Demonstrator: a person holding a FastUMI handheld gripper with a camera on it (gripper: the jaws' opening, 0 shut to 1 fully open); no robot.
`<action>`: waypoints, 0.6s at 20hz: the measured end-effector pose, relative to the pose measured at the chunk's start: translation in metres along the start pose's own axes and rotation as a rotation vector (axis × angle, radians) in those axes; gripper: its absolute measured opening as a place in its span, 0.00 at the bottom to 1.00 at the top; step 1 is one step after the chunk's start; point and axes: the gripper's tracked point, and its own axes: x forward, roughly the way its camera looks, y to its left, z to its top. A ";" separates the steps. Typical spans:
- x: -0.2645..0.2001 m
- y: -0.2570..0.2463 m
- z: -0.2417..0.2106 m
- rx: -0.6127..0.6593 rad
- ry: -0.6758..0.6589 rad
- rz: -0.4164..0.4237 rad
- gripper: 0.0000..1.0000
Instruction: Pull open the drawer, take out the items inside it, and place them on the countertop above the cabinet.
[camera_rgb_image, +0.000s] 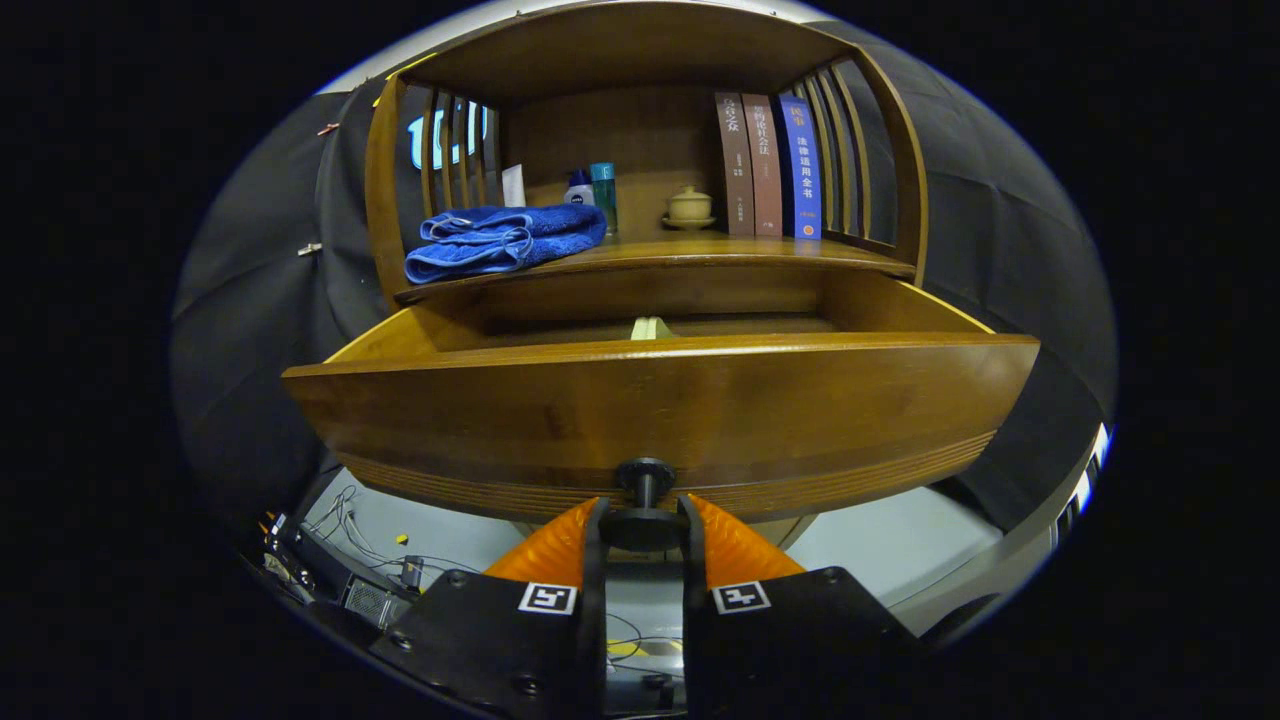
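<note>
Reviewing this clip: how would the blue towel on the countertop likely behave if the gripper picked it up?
The blue towel lies in soft folds, so it would probably go floppy and unfold. It looks light and unlikely to slip. For now the fingers close around the drawer knob.

One drawer (660, 410) with one knob (645, 500). One hand-held gripper (644, 530), both of its fingers pressed on that knob. On the worktop (700, 252): one blue towel (505, 240), two bottles (592, 192), one lidded cup (689, 207), three books (768, 165). One pale item (651, 328) in the drawer.
</note>
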 end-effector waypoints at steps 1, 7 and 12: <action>-0.004 -0.001 -0.004 0.000 0.004 0.001 0.35; -0.011 -0.001 -0.014 -0.008 0.011 0.002 0.36; -0.021 0.004 -0.003 0.007 -0.029 0.025 0.71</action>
